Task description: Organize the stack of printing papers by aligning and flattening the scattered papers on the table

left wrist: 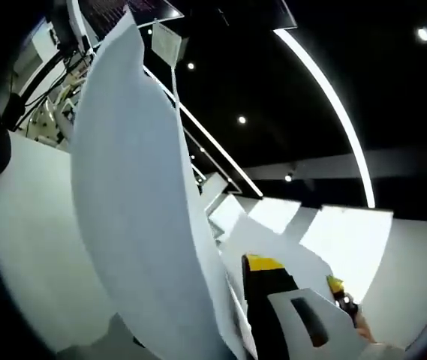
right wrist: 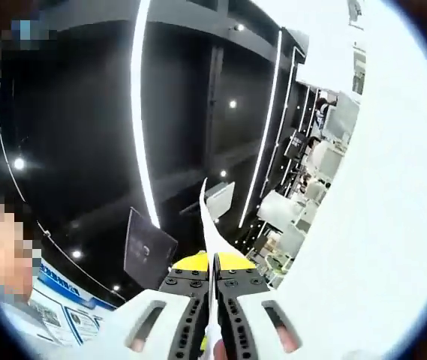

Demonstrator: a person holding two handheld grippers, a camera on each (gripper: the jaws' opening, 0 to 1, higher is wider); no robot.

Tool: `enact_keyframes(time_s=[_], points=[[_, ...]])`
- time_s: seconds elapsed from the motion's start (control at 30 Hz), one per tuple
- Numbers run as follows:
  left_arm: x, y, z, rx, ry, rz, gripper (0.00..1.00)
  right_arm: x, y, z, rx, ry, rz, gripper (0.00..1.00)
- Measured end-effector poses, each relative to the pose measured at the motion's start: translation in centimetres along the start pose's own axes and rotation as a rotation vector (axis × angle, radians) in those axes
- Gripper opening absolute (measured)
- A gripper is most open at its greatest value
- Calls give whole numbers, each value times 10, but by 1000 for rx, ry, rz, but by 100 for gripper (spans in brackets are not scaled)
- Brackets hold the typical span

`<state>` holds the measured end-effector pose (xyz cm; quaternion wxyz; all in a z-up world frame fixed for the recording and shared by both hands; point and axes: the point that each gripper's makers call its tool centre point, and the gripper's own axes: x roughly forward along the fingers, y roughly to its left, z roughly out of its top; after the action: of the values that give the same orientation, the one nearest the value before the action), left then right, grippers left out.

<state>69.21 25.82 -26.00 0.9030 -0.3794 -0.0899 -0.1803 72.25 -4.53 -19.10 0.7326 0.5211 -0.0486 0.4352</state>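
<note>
A tall curved white paper sheet [left wrist: 142, 210] rises from the bottom of the left gripper view, with more sheet edges [left wrist: 232, 225] just right of it. My left gripper [left wrist: 237, 279] is closed against these sheets; its yellow-tipped right jaw shows and the other jaw is hidden behind the paper. A second yellow tip, the right gripper [left wrist: 335, 286], sits at the lower right. In the right gripper view, my right gripper [right wrist: 215, 261] is shut on a thin paper sheet [right wrist: 207, 217] seen edge-on, which stands up from between the yellow tips.
Both views look up at a dark ceiling with long light strips [left wrist: 326, 97] [right wrist: 139, 112]. A broad white surface [right wrist: 378, 225] covers the right side of the right gripper view. Machines and shelving [right wrist: 311, 172] stand far off. A white surface [left wrist: 25, 247] lies at the left.
</note>
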Motion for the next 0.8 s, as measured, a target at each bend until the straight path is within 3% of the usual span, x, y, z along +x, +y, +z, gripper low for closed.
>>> enact_keyframes(time_s=[0.8], points=[[1, 0, 0, 1, -2, -9, 18, -2, 9, -1, 116, 0, 12, 0]])
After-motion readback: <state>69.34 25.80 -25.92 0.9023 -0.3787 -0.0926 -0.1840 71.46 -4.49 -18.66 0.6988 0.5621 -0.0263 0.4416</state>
